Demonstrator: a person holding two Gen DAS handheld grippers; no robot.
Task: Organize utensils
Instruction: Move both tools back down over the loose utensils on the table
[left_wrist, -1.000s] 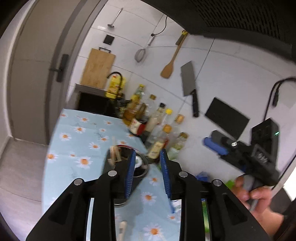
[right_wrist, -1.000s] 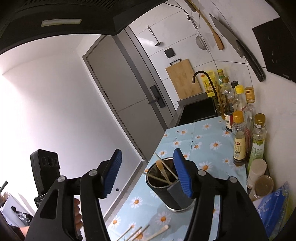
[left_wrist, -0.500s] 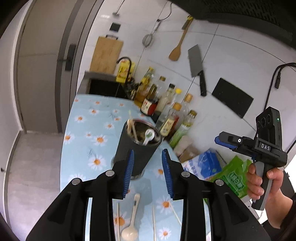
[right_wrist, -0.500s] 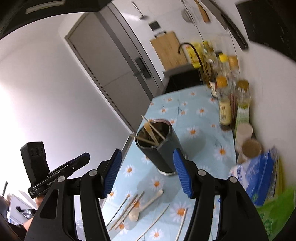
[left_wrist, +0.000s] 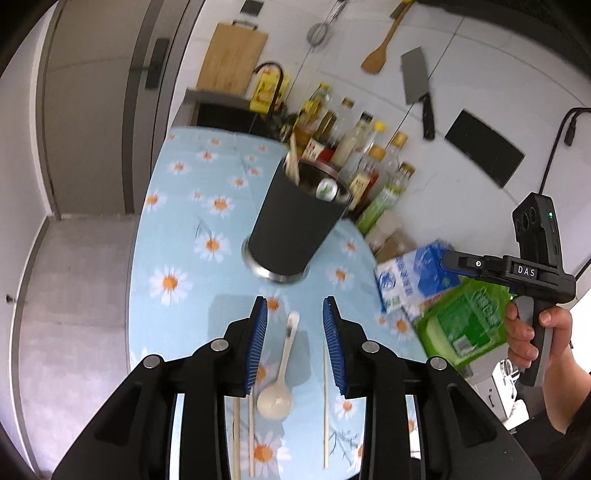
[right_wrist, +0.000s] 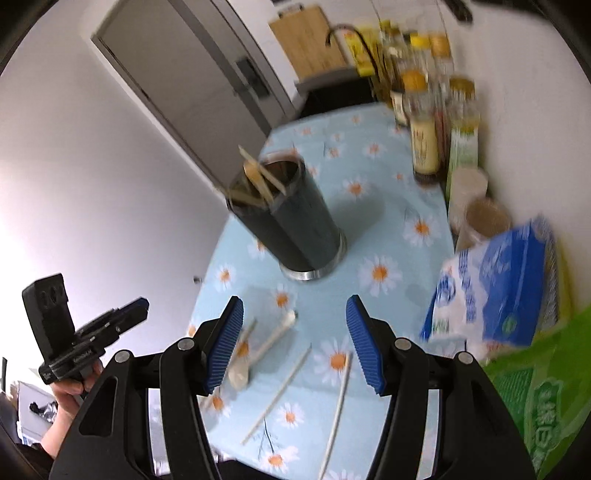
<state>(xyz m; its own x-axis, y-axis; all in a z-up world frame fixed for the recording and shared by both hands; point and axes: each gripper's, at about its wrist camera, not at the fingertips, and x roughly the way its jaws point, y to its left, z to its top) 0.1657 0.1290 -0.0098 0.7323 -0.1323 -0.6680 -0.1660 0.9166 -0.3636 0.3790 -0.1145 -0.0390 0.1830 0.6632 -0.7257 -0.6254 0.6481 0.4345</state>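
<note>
**Utensils Spread Before Holder on Daisy-Print Counter**

A kitchen counter covered in a pale blue daisy-print cloth (left_wrist: 177, 258) is seen from two handheld grippers. One dark utensil holder (left_wrist: 295, 225) stands upright mid-counter, with wooden sticks and a pale spoon bowl seen at its rim. In front of the holder, one white spoon (left_wrist: 282, 369) is laid flat on the cloth, handle toward the holder. Loose chopsticks (right_wrist: 284, 387) are scattered beside the spoon; three are counted in the left view, though motion blur leaves the full count unclear. The left gripper (left_wrist: 293, 343) is held above the spoon, its jaws parted and empty, the spoon framed between them. The right gripper (right_wrist: 295, 343) is held wide apart, nothing between its pads. Behind the holder, a row of bottles (left_wrist: 365, 155) is lined against the tiled wall, where one cleaver (left_wrist: 417, 83) and one wooden spatula (left_wrist: 376, 55) are hung.
</note>
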